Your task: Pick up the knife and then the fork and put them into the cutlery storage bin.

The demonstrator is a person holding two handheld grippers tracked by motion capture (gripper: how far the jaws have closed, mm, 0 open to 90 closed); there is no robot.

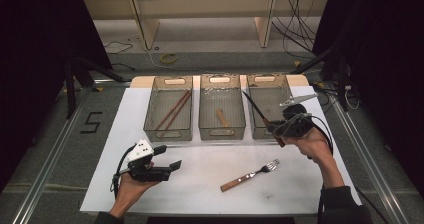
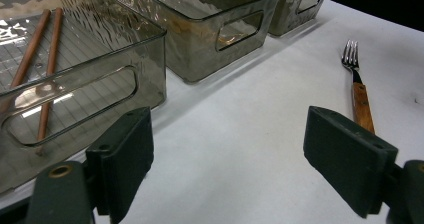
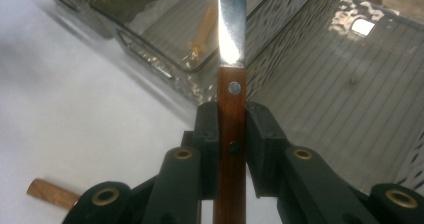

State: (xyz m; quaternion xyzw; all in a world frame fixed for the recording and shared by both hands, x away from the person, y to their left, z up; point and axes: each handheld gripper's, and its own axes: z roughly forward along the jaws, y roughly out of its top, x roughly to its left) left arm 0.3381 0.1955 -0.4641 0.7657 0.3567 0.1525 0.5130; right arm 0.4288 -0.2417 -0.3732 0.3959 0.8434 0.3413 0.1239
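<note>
My right gripper [image 1: 278,130] is shut on the wooden handle of a knife [image 1: 257,109], held above the front edge of the right-hand bin [image 1: 272,84]. The blade slants up and to the left. In the right gripper view both pads clamp the handle [image 3: 231,109], and the steel blade [image 3: 232,24] points away over the bins. My left gripper [image 1: 170,168] hovers low at the front left of the white sheet, open with nothing between its jaws [image 2: 225,154]. A wooden-handled fork [image 1: 251,174] lies on the sheet at front centre, to the right of the left gripper's jaws [image 2: 359,91].
Three clear grey bins stand in a row at the back of the sheet. The left bin [image 1: 169,129] holds two brown chopsticks [image 2: 35,59]. The middle bin [image 1: 222,130] holds a small wooden-handled piece [image 1: 221,117]. Cables and table legs lie on the floor beyond.
</note>
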